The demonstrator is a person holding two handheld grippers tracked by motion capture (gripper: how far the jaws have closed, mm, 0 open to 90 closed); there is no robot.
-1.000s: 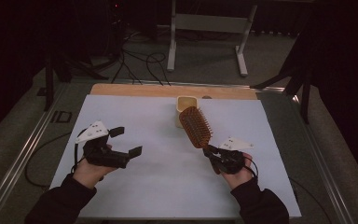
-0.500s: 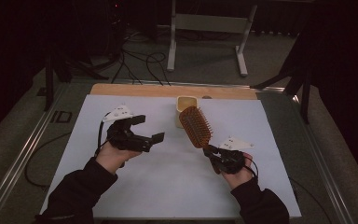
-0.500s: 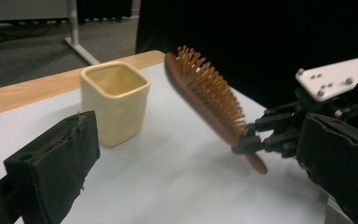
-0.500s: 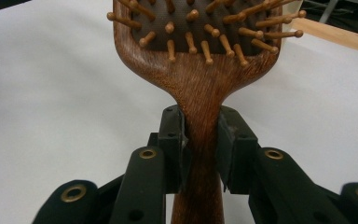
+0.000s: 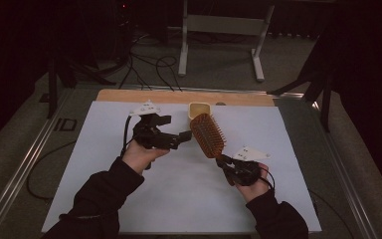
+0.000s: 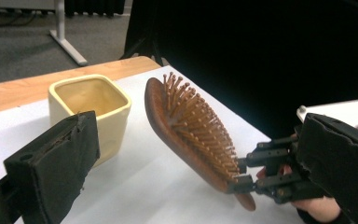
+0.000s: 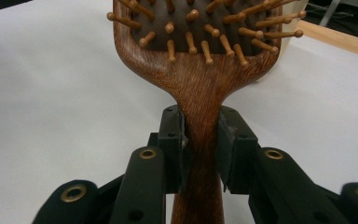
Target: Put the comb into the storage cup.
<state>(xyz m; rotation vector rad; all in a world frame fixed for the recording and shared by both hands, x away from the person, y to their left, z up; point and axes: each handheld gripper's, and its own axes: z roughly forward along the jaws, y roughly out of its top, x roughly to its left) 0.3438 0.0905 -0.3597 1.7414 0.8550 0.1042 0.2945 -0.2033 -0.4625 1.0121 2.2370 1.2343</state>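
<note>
A wooden hairbrush [image 5: 208, 134] with wooden bristles is held up off the white sheet, its head tilted away toward the back. My right gripper [image 5: 227, 164] is shut on its handle; in the right gripper view the two pads [image 7: 175, 135] press the handle's neck [image 7: 200, 116] from both sides. My left gripper [image 5: 177, 128] is open just left of the brush head. Seen from the left gripper [image 6: 200, 128], the hairbrush [image 6: 186, 126] lies between the wide-spread jaws but farther off, touching neither. A pale yellow square cup [image 5: 199, 109] stands behind the brush, empty [image 6: 91, 100].
A white sheet [image 5: 129, 199] covers the table, with a wooden strip [image 5: 144, 95] along its far edge. Metal rails [image 5: 25, 169] run down both table sides. Stand legs [image 5: 219, 30] and cables lie on the floor beyond.
My left gripper has moved right and forward from the sheet's left part to just beside the brush head, still open. The right gripper and brush have stayed put.
</note>
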